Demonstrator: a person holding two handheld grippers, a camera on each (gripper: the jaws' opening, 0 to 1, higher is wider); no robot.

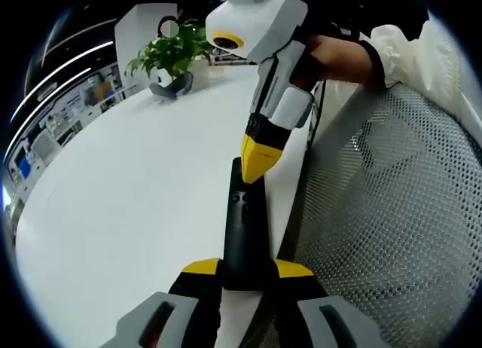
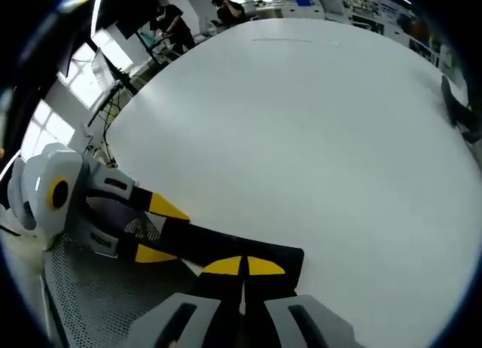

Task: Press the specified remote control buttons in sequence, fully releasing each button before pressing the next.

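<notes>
White tabletop point(image 1: 128, 205) fills the left of the left gripper view, with a potted plant point(image 1: 173, 58) at its far edge and office shelving behind. Moving right, we see the black remote control point(image 1: 245, 227) lying lengthwise near the table's edge, its near end clamped between the yellow-tipped jaws of the left gripper point(image 1: 247, 271). Onto its far end descends the right gripper point(image 1: 260, 161), jaws closed to a single point that touches the remote at or just above its small buttons point(image 1: 241, 199); a person's sleeve point(image 1: 422, 62) shows behind it, and perforated grey mesh point(image 1: 384, 212) lies to the right.

In the right gripper view, the left gripper point(image 2: 162, 231) enters from the left, gripping the remote point(image 2: 233, 251), while the right gripper's point(image 2: 242, 267) closed tips rest on the remote's top face.

We judge a button press to be in hand. The next move calls for lifting the tip fully clear before aiming at the following button, with the left grip kept steady.
</notes>
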